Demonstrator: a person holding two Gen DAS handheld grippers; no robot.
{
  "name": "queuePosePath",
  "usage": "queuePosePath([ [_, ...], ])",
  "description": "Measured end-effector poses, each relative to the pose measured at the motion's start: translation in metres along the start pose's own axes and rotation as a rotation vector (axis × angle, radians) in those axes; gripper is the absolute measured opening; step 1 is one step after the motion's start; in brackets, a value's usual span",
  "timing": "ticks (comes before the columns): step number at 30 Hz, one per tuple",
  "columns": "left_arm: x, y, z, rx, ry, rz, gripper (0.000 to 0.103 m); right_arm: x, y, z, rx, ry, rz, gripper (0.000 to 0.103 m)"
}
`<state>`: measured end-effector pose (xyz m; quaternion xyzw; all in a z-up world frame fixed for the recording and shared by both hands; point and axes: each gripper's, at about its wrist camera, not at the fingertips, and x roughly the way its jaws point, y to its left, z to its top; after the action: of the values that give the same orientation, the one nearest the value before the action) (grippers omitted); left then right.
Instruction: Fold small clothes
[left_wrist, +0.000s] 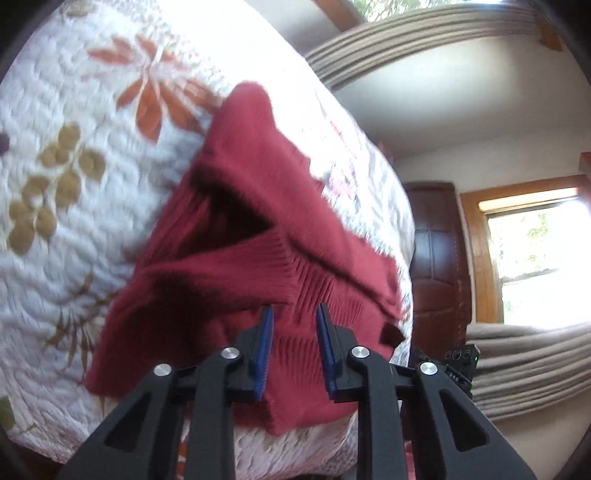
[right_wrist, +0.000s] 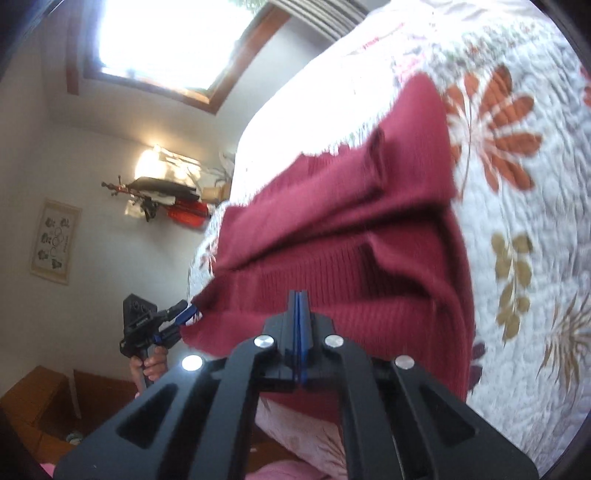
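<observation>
Quilted floral bedspread (left_wrist: 74, 110) under red knit garment (left_wrist: 240, 221); left gripper (left_wrist: 294, 314) parted, right gripper (right_wrist: 299, 295) closed, contents unclear.

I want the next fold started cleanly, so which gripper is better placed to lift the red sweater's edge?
Probably the right gripper: its jaws look shut on the near edge of the red sweater. The left gripper stands open over it, gripping nothing.

— What is seen past the left gripper (left_wrist: 294, 314)?
— A rumpled dark red knit garment (left_wrist: 236, 258), spread on a white floral quilt (left_wrist: 66, 110).
— And the blue pads (left_wrist: 266, 332)?
— They are held apart, with ribbed fabric seen between them.
</observation>
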<state>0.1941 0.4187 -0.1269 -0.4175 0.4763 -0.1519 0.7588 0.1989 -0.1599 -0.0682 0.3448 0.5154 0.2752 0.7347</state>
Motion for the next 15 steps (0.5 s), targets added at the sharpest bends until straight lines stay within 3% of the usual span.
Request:
queuePosePath([
  [4, -0.010, -0.006, 0.017, 0.028, -0.081, 0.102, 0.029, -0.006, 0.000, 0.014, 0.004, -0.016, -0.060, 0.006],
  [6, -0.013, -0.005, 0.014, 0.031, -0.048, 0.091, 0.036, -0.006, 0.003, 0.008, -0.025, 0.008, -0.091, 0.009],
  [8, -0.017, -0.003, 0.004, 0.054, -0.017, 0.128, 0.048, -0.004, 0.001, -0.006, -0.041, 0.051, -0.169, 0.026],
  [11, -0.015, -0.003, -0.014, 0.090, 0.042, 0.165, 0.052, 0.000, -0.010, -0.030, -0.024, 0.111, -0.212, 0.029],
  [15, -0.004, -0.001, -0.044, 0.124, 0.119, 0.179, 0.064, 0.007, -0.035, -0.058, 0.062, 0.157, -0.181, 0.033],
])
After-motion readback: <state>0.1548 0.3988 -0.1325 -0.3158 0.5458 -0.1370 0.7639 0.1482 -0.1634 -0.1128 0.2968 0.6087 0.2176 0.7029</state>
